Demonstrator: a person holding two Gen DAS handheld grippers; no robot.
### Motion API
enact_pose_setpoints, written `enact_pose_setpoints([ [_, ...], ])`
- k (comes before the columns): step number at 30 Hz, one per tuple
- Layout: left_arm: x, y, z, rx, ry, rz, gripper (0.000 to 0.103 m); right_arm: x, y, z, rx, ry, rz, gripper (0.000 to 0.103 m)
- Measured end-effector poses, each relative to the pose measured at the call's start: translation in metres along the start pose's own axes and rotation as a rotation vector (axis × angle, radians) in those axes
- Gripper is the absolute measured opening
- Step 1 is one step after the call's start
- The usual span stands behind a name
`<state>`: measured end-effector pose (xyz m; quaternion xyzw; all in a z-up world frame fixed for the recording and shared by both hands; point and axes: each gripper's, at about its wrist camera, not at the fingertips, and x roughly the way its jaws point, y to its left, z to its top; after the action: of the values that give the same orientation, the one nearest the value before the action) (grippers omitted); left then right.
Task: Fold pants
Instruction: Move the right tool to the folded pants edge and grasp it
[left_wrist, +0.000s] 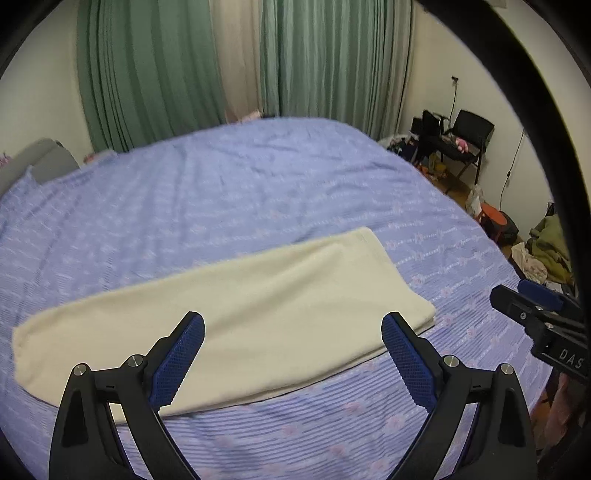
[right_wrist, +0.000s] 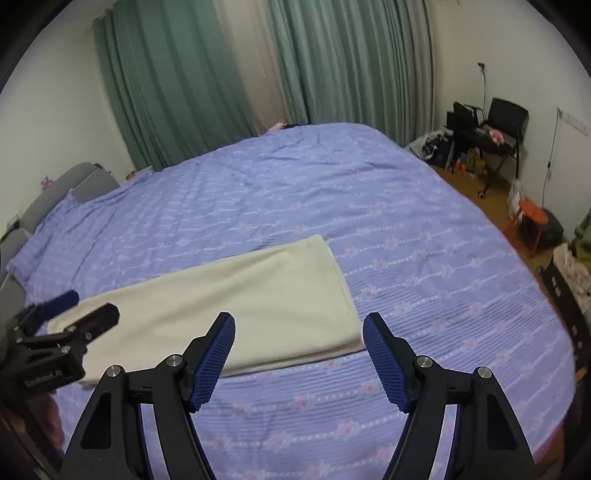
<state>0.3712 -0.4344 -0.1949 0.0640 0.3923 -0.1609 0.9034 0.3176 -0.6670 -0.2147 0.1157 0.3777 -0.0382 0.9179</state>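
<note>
Cream pants (left_wrist: 240, 295), folded into one long flat strip, lie across the near part of a lilac patterned bedspread (left_wrist: 258, 192). My left gripper (left_wrist: 293, 319) hovers over the strip's near edge. It is open, its blue pads wide apart with nothing gripped. In the right wrist view the pants (right_wrist: 221, 295) reach from the left to the middle. My right gripper (right_wrist: 300, 319) is open above the strip's right end, one pad over the cloth and one over the bedspread (right_wrist: 369, 206). Each gripper shows at the edge of the other's view: right gripper (left_wrist: 535, 310), left gripper (right_wrist: 88, 304).
Green curtains (left_wrist: 147, 74) hang behind the bed. A grey headboard (left_wrist: 40, 162) is at the far left. Right of the bed are a black chair (left_wrist: 469, 140) with clutter, a red stool (left_wrist: 493, 218) and a clothes pile (left_wrist: 546, 243) on the wooden floor.
</note>
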Motion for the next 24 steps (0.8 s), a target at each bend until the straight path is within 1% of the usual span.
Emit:
enact_pose_setpoints([
  [1, 0.015, -0.007, -0.001, 0.012, 0.014, 0.008, 0.098, 0.011, -0.006, -0.003, 0.009, 0.007, -0.003, 0.068],
  [2, 0.024, -0.013, -0.003, 0.025, 0.021, 0.019, 0.098, 0.027, -0.015, -0.006, 0.028, 0.025, -0.006, 0.062],
  [3, 0.037, -0.020, -0.005, 0.042, 0.028, 0.032, 0.098, 0.037, -0.020, -0.009, 0.042, 0.039, -0.001, 0.058],
  [6, 0.068, -0.036, -0.011, 0.082, 0.055, 0.045, 0.098, 0.071, -0.039, -0.021, 0.101, 0.088, 0.010, 0.051],
  [9, 0.093, -0.048, -0.017, 0.102, 0.074, 0.047, 0.098, 0.101, -0.053, -0.034, 0.153, 0.128, 0.016, 0.047],
  [14, 0.119, -0.057, -0.025, 0.105, 0.097, 0.051, 0.098, 0.135, -0.066, -0.047, 0.229, 0.168, 0.035, 0.046],
  [22, 0.135, -0.067, -0.022, 0.093, 0.107, 0.057, 0.098, 0.168, -0.078, -0.052, 0.300, 0.229, 0.056, 0.046],
  [23, 0.136, -0.068, -0.021, 0.092, 0.107, 0.055, 0.098, 0.172, -0.080, -0.051, 0.313, 0.237, 0.055, 0.041],
  [24, 0.137, -0.069, -0.020, 0.093, 0.108, 0.054, 0.098, 0.174, -0.082, -0.051, 0.322, 0.236, 0.052, 0.030],
])
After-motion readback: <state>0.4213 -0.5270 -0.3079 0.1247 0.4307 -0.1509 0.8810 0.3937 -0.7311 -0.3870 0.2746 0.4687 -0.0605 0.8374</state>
